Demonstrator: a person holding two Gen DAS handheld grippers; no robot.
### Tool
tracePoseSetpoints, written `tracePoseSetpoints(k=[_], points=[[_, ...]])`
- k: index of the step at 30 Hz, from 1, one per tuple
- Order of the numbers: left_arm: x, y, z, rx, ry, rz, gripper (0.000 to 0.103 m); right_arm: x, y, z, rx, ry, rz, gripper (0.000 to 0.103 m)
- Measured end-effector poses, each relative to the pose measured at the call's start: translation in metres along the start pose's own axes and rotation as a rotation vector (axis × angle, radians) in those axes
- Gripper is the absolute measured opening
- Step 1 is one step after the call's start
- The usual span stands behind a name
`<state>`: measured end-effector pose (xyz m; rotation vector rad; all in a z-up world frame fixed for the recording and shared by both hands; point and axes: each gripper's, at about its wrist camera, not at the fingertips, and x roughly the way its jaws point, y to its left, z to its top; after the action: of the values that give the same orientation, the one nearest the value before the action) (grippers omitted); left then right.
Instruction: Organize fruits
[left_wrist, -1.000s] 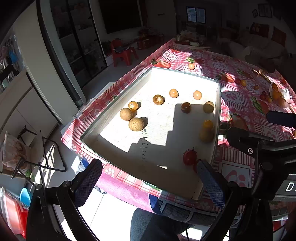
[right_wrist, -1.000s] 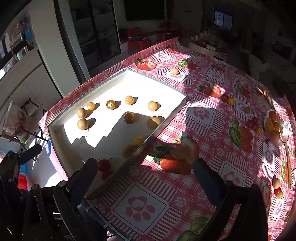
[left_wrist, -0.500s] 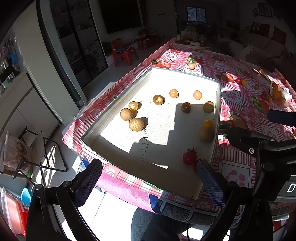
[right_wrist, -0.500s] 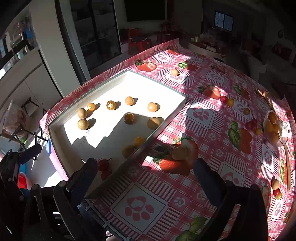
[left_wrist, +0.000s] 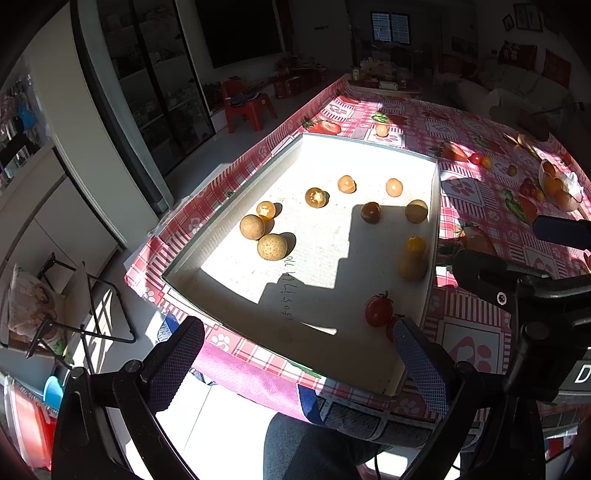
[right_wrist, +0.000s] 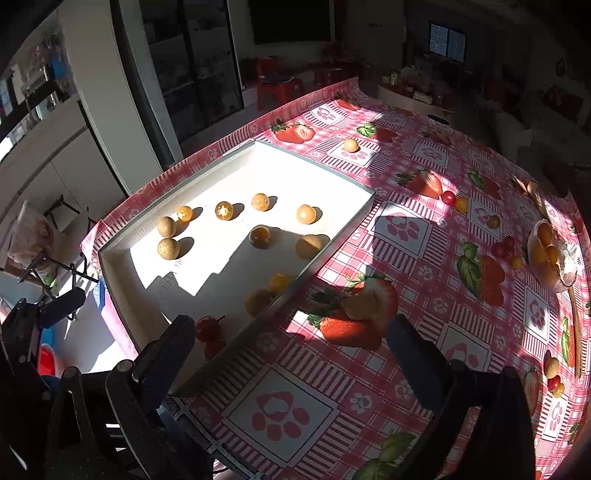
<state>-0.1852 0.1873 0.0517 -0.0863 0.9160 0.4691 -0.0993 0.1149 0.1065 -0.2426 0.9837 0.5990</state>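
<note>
Holding nothing, your left gripper (left_wrist: 295, 365) and right gripper (right_wrist: 291, 354) both gape wide above the table's near edge. Fruits lie scattered in the white tray (left_wrist: 436, 206) on the strawberry-print tablecloth (right_wrist: 424, 236); more sit loose beyond, some perhaps in a bag, amid a sunlit living room. Nothing has shifted since the earlier frame.

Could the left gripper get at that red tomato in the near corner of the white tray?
Probably yes. The left gripper is open and empty, and the red tomato lies just ahead of its right finger. Only the low wall of the tray and a second tomato crowd it.
</note>
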Motion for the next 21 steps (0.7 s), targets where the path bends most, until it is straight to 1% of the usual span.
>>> tracePoseSetpoints(k=[17, 21], points=[[0.0011, 0.0013, -0.0014, 0.005, 0.003, 0.006, 0.103, 0.0001, 0.0011, 0.0005, -0.001, 0.0, 0.001, 0.103], [0.0007, 0.002, -0.0013, 0.004, -0.009, 0.004, 0.103, 0.0, 0.0014, 0.0006, -0.003, 0.001, 0.002, 0.103]])
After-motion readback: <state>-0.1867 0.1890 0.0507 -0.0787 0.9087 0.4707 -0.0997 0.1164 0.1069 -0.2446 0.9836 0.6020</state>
